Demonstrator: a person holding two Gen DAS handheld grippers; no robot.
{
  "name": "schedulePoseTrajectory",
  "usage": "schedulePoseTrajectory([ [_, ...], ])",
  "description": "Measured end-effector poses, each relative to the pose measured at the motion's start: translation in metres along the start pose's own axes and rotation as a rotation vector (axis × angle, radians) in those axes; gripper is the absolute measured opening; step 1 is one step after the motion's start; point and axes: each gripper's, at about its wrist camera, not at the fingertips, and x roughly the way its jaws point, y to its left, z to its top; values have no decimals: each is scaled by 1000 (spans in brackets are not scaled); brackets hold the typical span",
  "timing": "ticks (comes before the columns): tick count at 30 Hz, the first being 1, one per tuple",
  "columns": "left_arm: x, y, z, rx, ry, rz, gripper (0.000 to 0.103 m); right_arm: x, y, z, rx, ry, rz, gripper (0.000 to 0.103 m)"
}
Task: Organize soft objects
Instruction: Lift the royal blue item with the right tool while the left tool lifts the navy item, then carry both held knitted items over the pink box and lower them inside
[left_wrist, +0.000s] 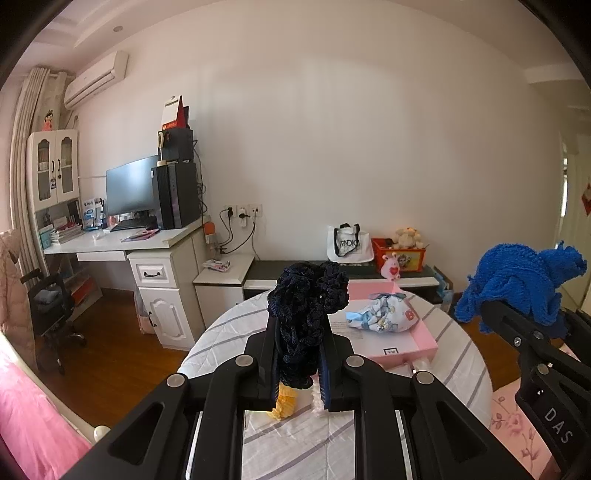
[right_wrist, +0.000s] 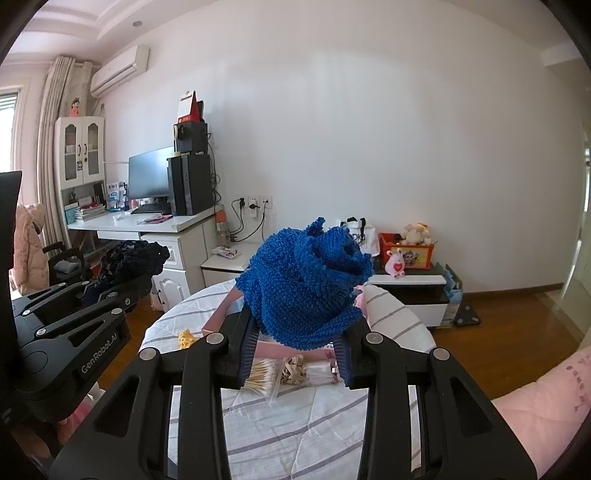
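A chunky, rough knit is seen on the blue piece (right_wrist: 303, 288), and a lacy, ruffled weave on the dark navy one (left_wrist: 306, 314). Matt black plastic is shown by both grippers. The tablecloth (right_wrist: 295, 424) looks like smooth quilted cotton, the pink box (left_wrist: 417, 347) like matt card.

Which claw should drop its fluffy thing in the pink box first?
Probably the left claw. Its dark navy scrunchie hangs just in front of the pink box, beside the patterned pouch. The right claw, shut on the blue knitted piece, looks about as near, so it's close.
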Motion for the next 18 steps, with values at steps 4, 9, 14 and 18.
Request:
schedulePoseTrajectory([
  [4, 3, 0, -2, -1, 9, -3, 13, 5, -1, 1, 3, 12, 0, 33],
  [9, 12, 1, -1, -3, 22, -3, 13, 11, -1, 2, 1, 25, -1, 33],
  [14, 18, 2, -2, 2, 41, -8, 13, 22, -2, 1, 4, 52, -2, 33],
  [18, 34, 1, -1, 10, 75, -14, 13, 38, -3, -2, 11, 89, 0, 33],
])
